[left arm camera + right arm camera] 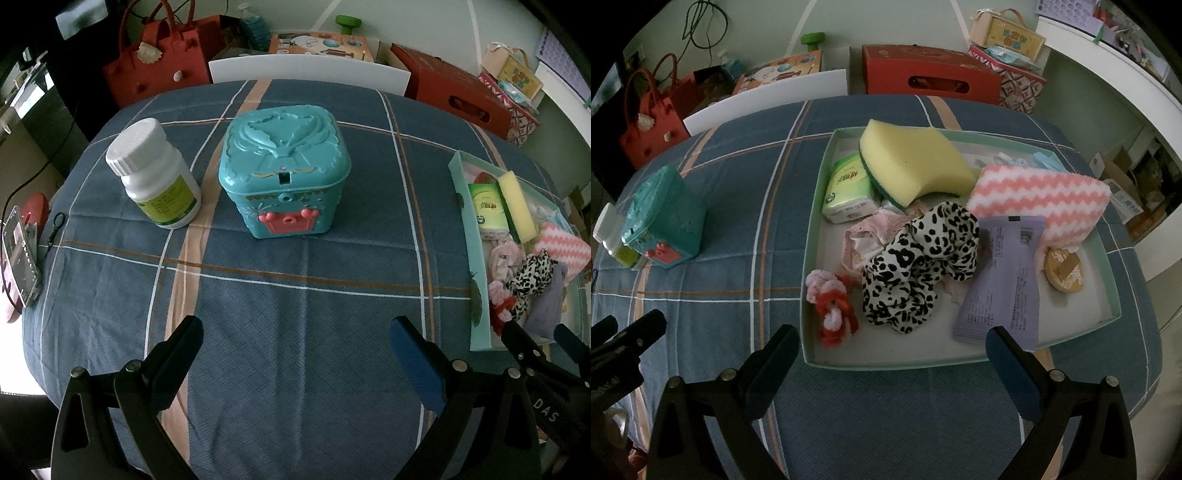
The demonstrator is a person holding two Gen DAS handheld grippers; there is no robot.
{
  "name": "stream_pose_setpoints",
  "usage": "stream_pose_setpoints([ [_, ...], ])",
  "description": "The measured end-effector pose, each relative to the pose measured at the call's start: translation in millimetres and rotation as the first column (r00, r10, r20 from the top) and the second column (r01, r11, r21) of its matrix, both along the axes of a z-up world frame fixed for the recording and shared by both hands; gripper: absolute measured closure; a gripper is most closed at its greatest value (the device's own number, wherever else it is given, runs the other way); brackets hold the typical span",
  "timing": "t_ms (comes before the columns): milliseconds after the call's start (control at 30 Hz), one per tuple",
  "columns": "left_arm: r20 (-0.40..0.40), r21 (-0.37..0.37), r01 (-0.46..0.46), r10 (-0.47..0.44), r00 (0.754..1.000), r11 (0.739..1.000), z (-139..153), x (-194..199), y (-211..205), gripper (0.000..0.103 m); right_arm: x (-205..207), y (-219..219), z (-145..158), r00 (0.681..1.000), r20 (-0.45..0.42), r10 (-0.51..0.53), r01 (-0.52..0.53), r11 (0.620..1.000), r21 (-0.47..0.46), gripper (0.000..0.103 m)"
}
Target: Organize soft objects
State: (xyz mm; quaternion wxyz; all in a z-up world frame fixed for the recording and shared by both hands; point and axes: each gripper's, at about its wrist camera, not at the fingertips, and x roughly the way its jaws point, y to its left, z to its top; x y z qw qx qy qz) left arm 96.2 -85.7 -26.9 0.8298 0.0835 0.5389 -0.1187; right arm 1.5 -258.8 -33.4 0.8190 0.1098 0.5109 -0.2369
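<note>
Covering the table: a plaid cloth (746, 206). Holding sponge (916, 162), scrunchie (919, 266) and sachet (1001, 277): a tray (812, 236), labels unreadable. Hovering released, empty: left gripper (295, 354), right gripper (892, 354).

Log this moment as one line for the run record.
left claw open, empty | right claw open, empty, near tray | scrunchie, sponge in tray | teal box on table

- Left gripper (295, 341): jaws spread wide, nothing between them, hovering low at the near edge, pointing toward the far side.
- Right gripper (892, 349): jaws likewise wide apart and empty, held at the near edge, aimed far.
- Side by side, close together: right gripper's fingers (524, 347) visible at the left wrist view's right edge, left gripper's fingers (631, 332) at the right wrist view's left edge.
</note>
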Motion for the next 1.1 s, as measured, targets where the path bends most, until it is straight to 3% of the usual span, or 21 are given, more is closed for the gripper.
stream_pose_setpoints([
  [1100,0.012,0.037,0.014,-0.014,1.000,0.999,-1.1,-2.7,-2.7,0.003,-4.5,-7.2,0.5,1.000,0.009,-0.026,0.026,1.000,0.000,0.001],
])
